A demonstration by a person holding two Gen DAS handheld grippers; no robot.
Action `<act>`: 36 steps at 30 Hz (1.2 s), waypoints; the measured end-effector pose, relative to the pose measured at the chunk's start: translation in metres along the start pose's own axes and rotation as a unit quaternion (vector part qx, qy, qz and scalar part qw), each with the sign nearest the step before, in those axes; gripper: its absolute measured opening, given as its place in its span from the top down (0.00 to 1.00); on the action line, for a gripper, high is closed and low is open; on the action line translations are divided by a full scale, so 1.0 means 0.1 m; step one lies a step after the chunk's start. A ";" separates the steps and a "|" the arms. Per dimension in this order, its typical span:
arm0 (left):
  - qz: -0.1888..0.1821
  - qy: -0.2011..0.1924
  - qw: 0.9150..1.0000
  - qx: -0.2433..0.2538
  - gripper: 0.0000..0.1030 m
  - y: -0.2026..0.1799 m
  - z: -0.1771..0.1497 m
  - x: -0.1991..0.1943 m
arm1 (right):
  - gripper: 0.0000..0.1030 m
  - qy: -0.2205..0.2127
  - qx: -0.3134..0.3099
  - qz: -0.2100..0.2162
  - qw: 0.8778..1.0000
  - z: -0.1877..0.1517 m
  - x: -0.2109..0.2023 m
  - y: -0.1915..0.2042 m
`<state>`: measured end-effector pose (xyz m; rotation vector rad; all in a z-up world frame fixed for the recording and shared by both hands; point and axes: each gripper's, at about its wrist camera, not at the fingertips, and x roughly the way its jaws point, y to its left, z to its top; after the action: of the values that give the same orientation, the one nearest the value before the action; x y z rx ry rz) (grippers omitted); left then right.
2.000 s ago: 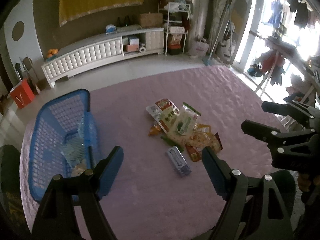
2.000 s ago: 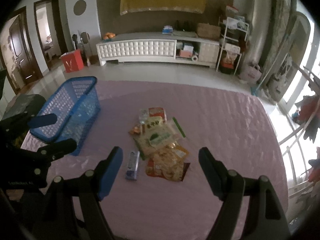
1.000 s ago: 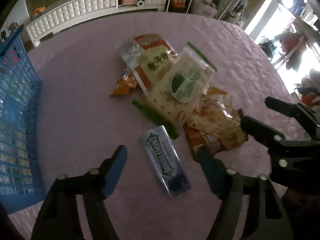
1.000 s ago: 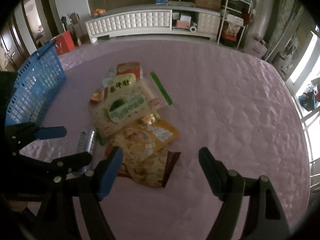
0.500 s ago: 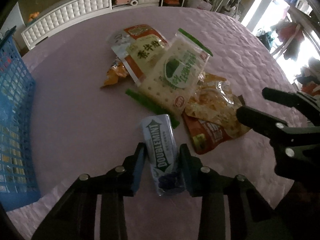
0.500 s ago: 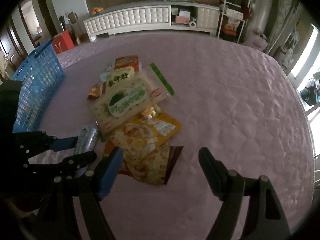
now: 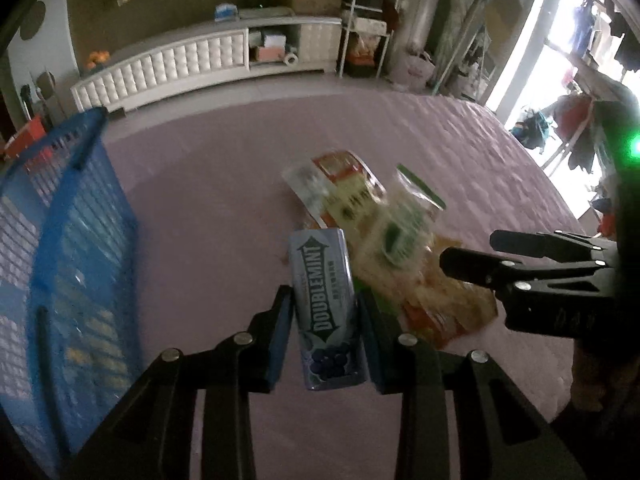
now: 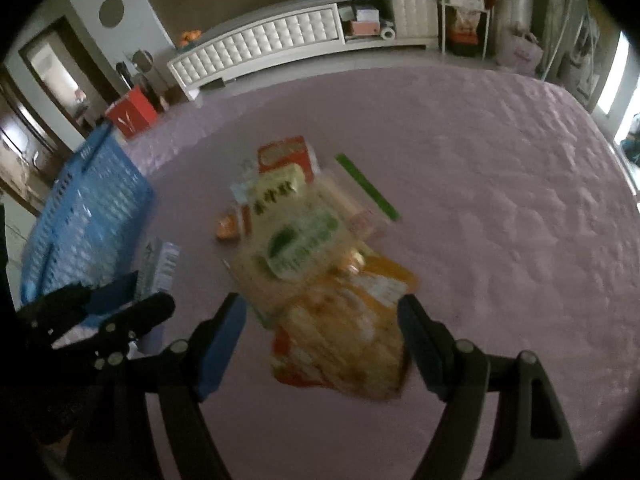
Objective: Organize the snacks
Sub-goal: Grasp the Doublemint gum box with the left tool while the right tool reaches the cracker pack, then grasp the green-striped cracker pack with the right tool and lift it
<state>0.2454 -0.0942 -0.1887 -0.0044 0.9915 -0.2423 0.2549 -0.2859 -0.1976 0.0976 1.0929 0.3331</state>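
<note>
My left gripper (image 7: 324, 312) is shut on a silver-blue Doublemint gum pack (image 7: 325, 304) and holds it lifted above the pink quilted table (image 7: 208, 216). The pack also shows in the right wrist view (image 8: 158, 266), between the left gripper's fingers. A pile of snack bags lies mid-table: a green-and-cream cracker bag (image 8: 296, 240), a red-and-yellow bag (image 8: 280, 168) and an orange chips bag (image 8: 344, 332). My right gripper (image 8: 320, 320) is open and empty, its jaws either side of the chips bag, above it. A blue plastic basket (image 7: 60, 248) stands at the left.
The right gripper shows at the right of the left wrist view (image 7: 532, 264). A white low cabinet (image 8: 280, 40) and a red bag (image 8: 130, 114) stand on the floor beyond the table's far edge. A bright window side lies to the right (image 7: 580, 40).
My left gripper has lifted the gum pack off the table and tilted up toward the room. My right gripper has moved closer over the chips bag, still open.
</note>
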 end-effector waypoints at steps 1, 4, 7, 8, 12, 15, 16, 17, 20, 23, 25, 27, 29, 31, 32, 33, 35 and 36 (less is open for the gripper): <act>0.001 -0.001 1.000 0.001 0.71 0.02 0.02 0.01 | 0.21 -0.001 0.002 -0.003 1.000 0.05 0.02 0.03; 0.009 -0.007 1.000 -0.001 0.71 0.09 0.09 0.03 | 0.21 0.003 0.024 0.006 1.000 0.16 0.09 0.05; 0.014 -0.005 1.000 -0.013 0.71 0.17 0.15 0.10 | 0.21 0.014 0.048 0.012 0.999 0.25 0.19 0.04; 0.014 -0.005 1.000 -0.016 0.71 0.19 0.17 0.14 | 0.21 0.016 0.057 0.011 0.998 0.27 0.22 0.03; 0.013 -0.003 1.000 -0.016 0.71 0.20 0.21 0.28 | 0.21 0.034 0.102 0.032 0.994 0.34 0.40 -0.05; 0.017 0.003 1.000 -0.010 0.71 0.22 0.20 0.35 | 0.21 0.047 0.124 0.035 0.990 0.37 0.52 -0.07; 0.016 0.004 1.000 -0.011 0.71 0.22 0.20 0.37 | 0.21 0.050 0.130 0.034 0.990 0.38 0.54 -0.07; 0.016 0.007 1.000 -0.011 0.71 0.22 0.19 0.39 | 0.21 0.055 0.134 0.030 0.989 0.38 0.59 -0.07; 0.015 0.012 1.000 -0.012 0.71 0.23 0.19 0.45 | 0.21 0.062 0.138 0.026 0.988 0.38 0.67 -0.07; 0.016 0.019 1.000 -0.006 0.71 0.21 0.17 0.46 | 0.21 0.056 0.117 0.013 0.991 0.38 0.71 -0.03; 0.017 0.019 1.000 0.000 0.71 0.19 0.15 0.46 | 0.21 0.050 0.103 0.001 0.993 0.38 0.72 -0.02; 0.010 0.024 1.000 -0.006 0.71 0.19 0.12 0.45 | 0.28 0.046 0.086 -0.010 0.995 0.37 0.71 0.00; 0.007 0.024 1.000 -0.010 0.71 0.18 0.11 0.42 | 0.29 0.042 0.072 -0.011 0.996 0.33 0.67 0.02; 0.007 0.021 1.000 -0.007 0.71 0.15 0.12 0.37 | 0.29 0.035 0.064 -0.007 0.997 0.31 0.60 0.01; 0.007 0.019 1.000 -0.007 0.71 0.13 0.11 0.33 | 0.29 0.026 0.060 -0.006 0.998 0.29 0.54 0.02; 0.005 0.016 1.000 -0.006 0.71 0.10 0.12 0.28 | 0.29 0.018 0.056 -0.007 0.998 0.28 0.49 0.03; 0.001 0.010 1.000 -0.003 0.71 0.04 0.11 0.17 | 0.29 0.002 0.041 -0.014 0.999 0.25 0.32 0.07; 0.001 0.006 1.000 -0.001 0.71 0.02 0.12 0.11 | 0.29 -0.004 0.036 -0.013 0.999 0.24 0.24 0.09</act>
<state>0.2611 -0.0960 -0.1913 -0.0039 1.0038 -0.2393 0.2845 -0.2682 -0.2050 0.1485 1.0977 0.2699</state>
